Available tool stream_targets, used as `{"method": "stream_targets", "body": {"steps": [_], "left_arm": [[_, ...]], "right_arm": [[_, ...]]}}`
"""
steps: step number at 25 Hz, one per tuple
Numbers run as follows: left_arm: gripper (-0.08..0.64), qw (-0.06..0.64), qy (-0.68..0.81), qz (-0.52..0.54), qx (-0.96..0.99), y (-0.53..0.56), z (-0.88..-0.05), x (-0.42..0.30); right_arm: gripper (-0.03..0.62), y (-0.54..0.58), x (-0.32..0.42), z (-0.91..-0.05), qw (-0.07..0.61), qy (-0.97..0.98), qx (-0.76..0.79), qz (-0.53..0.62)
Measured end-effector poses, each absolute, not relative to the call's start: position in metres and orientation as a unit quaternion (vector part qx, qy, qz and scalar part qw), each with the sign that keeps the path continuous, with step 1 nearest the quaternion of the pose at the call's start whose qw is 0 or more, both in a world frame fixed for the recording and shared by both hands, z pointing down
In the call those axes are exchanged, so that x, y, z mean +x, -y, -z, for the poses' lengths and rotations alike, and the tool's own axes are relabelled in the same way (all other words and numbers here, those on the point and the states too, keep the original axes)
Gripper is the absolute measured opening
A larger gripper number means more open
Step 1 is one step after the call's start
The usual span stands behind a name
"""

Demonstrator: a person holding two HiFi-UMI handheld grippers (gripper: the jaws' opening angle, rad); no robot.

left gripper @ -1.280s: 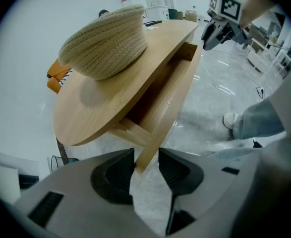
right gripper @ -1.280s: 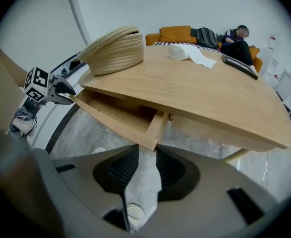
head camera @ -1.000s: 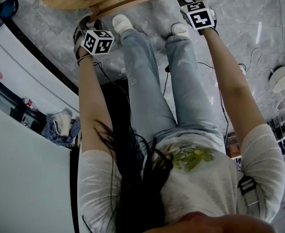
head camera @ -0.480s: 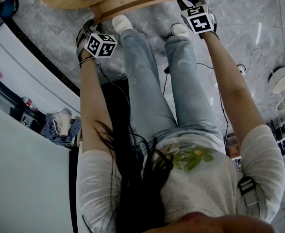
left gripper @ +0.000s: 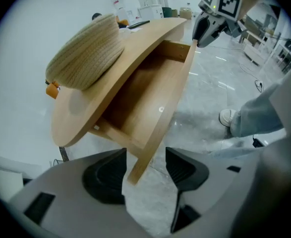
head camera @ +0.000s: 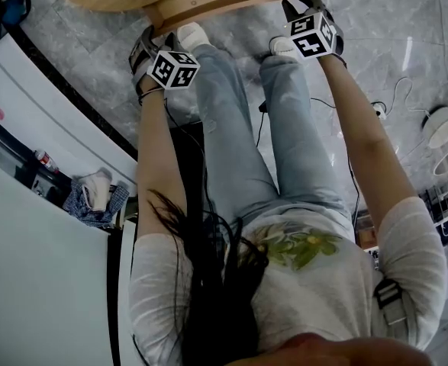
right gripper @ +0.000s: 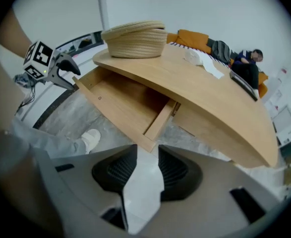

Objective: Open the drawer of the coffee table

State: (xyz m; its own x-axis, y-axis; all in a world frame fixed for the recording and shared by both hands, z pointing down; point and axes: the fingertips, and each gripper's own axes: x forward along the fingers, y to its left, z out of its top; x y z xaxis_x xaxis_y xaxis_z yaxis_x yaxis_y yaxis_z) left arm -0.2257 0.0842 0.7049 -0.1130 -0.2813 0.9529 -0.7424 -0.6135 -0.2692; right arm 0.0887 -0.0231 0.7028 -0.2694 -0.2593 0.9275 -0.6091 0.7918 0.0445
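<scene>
Two corners of the stiff pale wooden drawer front (left gripper: 171, 95) suit our hold: left tongs (left gripper: 145, 155) opening around one, right tongs (right gripper: 147, 150) parted.

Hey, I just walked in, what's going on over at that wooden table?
A person stands over a wooden coffee table with a gripper in each hand. Its drawer is pulled well out. The left gripper is opening its jaws, with one end of the drawer front between them, not pinched. The right gripper has the other end right at its jaw tips; I can't tell whether they press on it. A woven hat lies on the tabletop.
</scene>
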Motion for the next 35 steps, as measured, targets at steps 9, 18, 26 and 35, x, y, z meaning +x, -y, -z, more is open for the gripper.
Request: {"method": "stream_targets", "body": {"steps": [9,18,26,35], "left_arm": [[0.261,0.099,0.335,-0.598,0.721,-0.043,-0.677,-0.142],[0.197,0.095,0.245,-0.619,0.74,-0.05,-0.704,-0.107],[0.1,0.104,0.257,-0.622,0.732,-0.046,-0.708,-0.108],[0.1,0.096,0.243,-0.62,0.74,-0.048,-0.695,-0.11]], "right_arm": [[0.207,-0.008,0.029,-0.689,0.566,0.816,0.121,0.008],[0.176,-0.016,-0.025,-0.71,0.587,0.807,0.001,0.062],[0.091,-0.023,-0.029,-0.717,0.599,0.792,-0.054,0.104],[0.086,-0.027,-0.03,-0.706,0.596,0.794,-0.063,0.098]]}}
